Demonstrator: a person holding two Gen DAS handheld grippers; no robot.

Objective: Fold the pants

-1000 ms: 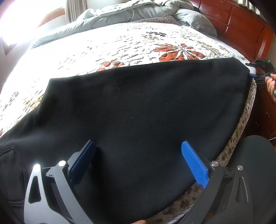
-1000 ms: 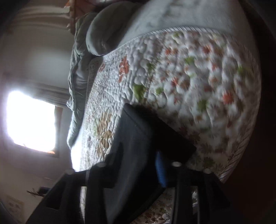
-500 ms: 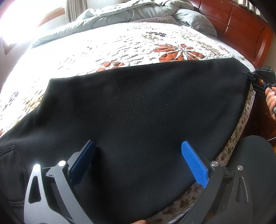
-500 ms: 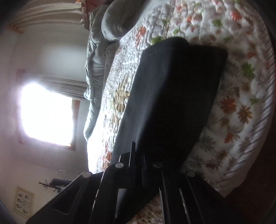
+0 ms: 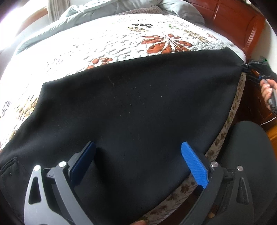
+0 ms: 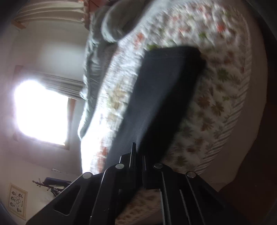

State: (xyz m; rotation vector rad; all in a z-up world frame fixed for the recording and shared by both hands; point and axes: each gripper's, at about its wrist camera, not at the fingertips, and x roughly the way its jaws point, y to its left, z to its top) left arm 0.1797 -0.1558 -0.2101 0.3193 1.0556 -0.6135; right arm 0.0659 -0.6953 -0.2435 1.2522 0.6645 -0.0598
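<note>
Black pants (image 5: 138,110) lie spread flat across the flowered quilt of the bed, a pocket at the far left. My left gripper (image 5: 138,161) is open, its blue pads (image 5: 193,166) apart just above the cloth near the bed's front edge. My right gripper (image 5: 246,66) shows at the far right of the left wrist view, pinching the pants' right corner. In the right wrist view the right gripper (image 6: 137,155) is shut on the edge of the pants (image 6: 164,97), which stretch away from it over the quilt.
The quilt (image 5: 107,39) covers the bed; a grey duvet (image 5: 97,10) is bunched at the far end. A red wooden headboard (image 5: 238,24) stands at the right. A bright window (image 6: 39,112) is on the wall. A dark-clothed knee (image 5: 245,164) is at lower right.
My right gripper closed on the pants' corner and pulled it taut, lifting a little. My left gripper stayed still and open.
</note>
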